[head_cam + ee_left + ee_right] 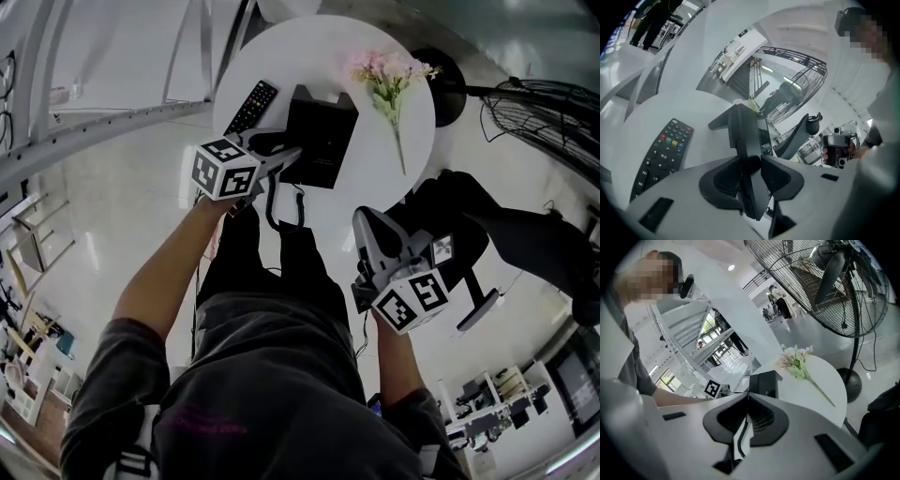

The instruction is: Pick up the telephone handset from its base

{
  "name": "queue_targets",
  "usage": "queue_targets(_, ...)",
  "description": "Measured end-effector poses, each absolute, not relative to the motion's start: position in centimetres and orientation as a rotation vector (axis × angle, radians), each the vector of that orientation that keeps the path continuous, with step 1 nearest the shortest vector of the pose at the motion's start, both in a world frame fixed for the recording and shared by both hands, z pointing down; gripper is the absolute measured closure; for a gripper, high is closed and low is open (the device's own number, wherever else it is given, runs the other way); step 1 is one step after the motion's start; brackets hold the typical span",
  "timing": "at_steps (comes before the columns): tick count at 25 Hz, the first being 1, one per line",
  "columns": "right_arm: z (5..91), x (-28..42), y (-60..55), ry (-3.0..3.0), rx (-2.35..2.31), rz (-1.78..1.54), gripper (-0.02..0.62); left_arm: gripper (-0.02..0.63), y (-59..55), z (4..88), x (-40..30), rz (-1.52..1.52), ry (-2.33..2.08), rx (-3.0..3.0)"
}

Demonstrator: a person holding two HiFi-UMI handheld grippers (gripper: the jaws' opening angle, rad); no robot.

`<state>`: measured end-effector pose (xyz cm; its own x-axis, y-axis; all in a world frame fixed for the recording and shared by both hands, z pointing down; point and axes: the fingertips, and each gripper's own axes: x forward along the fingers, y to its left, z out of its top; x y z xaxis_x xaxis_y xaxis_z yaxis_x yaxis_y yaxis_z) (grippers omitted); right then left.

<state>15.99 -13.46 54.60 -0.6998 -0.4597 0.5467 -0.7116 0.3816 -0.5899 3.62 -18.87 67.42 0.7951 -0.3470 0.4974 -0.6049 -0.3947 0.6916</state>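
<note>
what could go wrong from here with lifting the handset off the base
1. The left tongs straddle the handset but don't look clamped yet. Lifting now could leave it behind or let it pivot.
2. The coiled cord hangs past the edge of the table, so a quick pull might drag the base.
3. The remote lies close beside the tongs and could get nudged.

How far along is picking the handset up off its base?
Done: the left tongs stand open around the handset, so the approach looks finished. In hand: lining up the grip; the tongs do not look clamped. Left: closing and lifting, since the handset appears to lie on its base on the table. The right tongs are shut, empty and off the table's near edge.
</note>
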Motion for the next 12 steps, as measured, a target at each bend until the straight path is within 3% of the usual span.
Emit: queue_targets(12, 54.7, 15.4, -12.3, -2.348, 1.034, 1.222, 0.575, 0.515, -18.5, 66.7, 3.3, 0.234, -0.679, 1.977)
